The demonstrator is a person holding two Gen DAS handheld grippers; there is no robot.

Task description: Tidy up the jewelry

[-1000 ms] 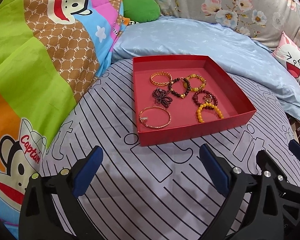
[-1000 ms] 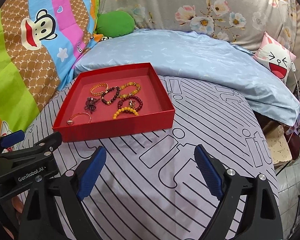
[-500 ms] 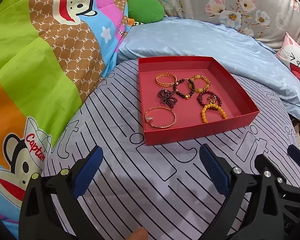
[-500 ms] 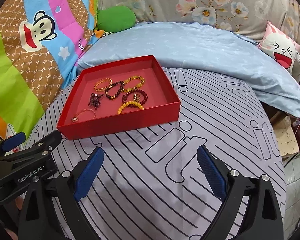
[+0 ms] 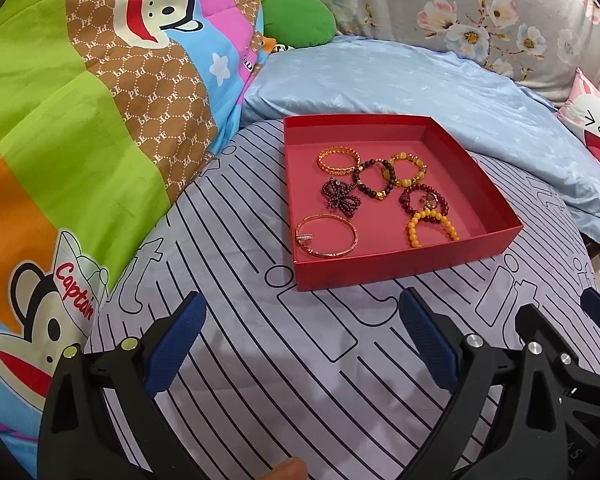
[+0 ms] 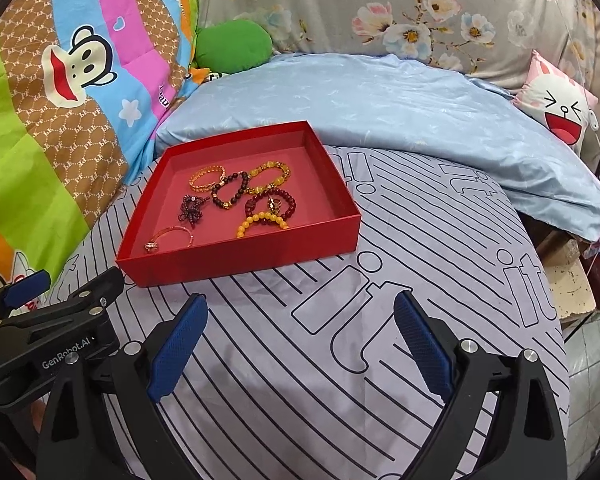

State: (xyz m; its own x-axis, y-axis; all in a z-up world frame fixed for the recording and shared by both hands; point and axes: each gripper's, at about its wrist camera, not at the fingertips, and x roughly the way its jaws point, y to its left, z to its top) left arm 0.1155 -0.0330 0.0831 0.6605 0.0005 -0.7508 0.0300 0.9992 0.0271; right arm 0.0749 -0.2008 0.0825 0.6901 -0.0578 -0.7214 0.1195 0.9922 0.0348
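Shallow red box (image 5: pixel 404 268) resting on a grey striped bedsheet (image 5: pixel 300 380), holding seven pieces of jewelry. In the left wrist view a thin rose-gold bangle (image 5: pixel 326 237) lies at the box's 7 o'clock corner, a dark beaded bow piece (image 5: pixel 340 196) just above it, a gold chain bracelet (image 5: pixel 338 161) at 11 o'clock, a dark bead bracelet (image 5: pixel 374 181) and a yellow stone bracelet (image 5: pixel 409 168) overlapping near centre, and a garnet bead bracelet (image 5: pixel 424 201) touching a yellow bead bracelet (image 5: pixel 432 227) at 5 o'clock. The left gripper (image 5: pixel 302 338) hangs above the sheet at 6 o'clock of the box, its blue-padded fingers spread wide and empty; a fingertip (image 5: pixel 288 472) shows at the bottom edge of this view only. The right wrist view shows the right gripper (image 6: pixel 300 344) likewise wide and empty, the box (image 6: pixel 244 256) at its 11 o'clock, and the near wall hiding part of the bangle (image 6: pixel 170 236). Only this view shows floor tiles (image 6: pixel 592 380) beyond the bed edge at 3 o'clock.
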